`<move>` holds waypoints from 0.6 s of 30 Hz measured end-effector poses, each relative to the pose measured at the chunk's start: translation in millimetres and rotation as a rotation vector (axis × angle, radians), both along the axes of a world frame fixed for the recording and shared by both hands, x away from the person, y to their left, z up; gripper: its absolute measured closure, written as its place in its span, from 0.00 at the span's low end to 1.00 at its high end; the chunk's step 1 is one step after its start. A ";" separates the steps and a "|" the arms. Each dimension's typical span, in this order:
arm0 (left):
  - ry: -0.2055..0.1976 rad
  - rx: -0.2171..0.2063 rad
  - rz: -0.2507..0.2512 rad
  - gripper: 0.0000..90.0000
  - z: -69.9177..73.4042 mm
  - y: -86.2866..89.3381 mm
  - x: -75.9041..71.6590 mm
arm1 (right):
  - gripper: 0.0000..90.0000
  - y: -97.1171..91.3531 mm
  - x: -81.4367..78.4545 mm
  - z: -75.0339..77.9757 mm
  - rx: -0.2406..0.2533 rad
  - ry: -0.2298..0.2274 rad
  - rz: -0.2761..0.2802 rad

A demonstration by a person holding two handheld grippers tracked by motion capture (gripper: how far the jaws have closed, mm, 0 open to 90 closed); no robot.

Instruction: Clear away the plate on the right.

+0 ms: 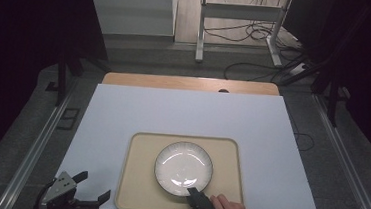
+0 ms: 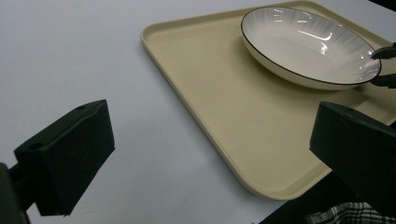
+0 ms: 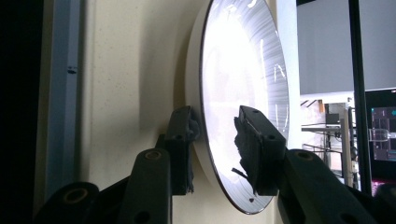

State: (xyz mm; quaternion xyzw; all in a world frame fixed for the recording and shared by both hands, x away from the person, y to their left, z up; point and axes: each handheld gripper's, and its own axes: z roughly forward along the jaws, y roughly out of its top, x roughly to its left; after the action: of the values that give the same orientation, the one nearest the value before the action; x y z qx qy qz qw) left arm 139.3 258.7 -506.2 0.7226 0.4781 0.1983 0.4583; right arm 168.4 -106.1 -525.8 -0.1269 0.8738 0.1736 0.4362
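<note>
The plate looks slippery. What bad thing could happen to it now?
1. The right claw has the plate only by its near rim, one pad under and one inside. There seems to be a gap at the pads, so the plate could slip out if lifted.
2. If it tips, the plate could bang down on the tray and chip.

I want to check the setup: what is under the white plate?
The plate sits on a beige tray, which lies on the white table sheet. The tray surface directly beneath the plate is covered.
</note>
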 end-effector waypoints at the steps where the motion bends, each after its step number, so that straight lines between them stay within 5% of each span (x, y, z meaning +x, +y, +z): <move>1: 0.000 0.000 0.000 0.00 0.0 -0.1 0.0 | 0.73 -0.8 -0.3 1.3 0.008 0.004 -0.002; 18: 0.003 -0.002 0.001 0.00 -0.2 0.0 0.4 | 0.71 -10.9 3.5 18.6 0.110 0.067 -0.026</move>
State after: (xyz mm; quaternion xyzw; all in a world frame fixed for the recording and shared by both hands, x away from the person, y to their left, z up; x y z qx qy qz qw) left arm 139.7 258.7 -506.4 0.7222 0.4795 0.1970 0.4580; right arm 171.9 -117.0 -507.1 -0.0858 0.8786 0.2198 0.4151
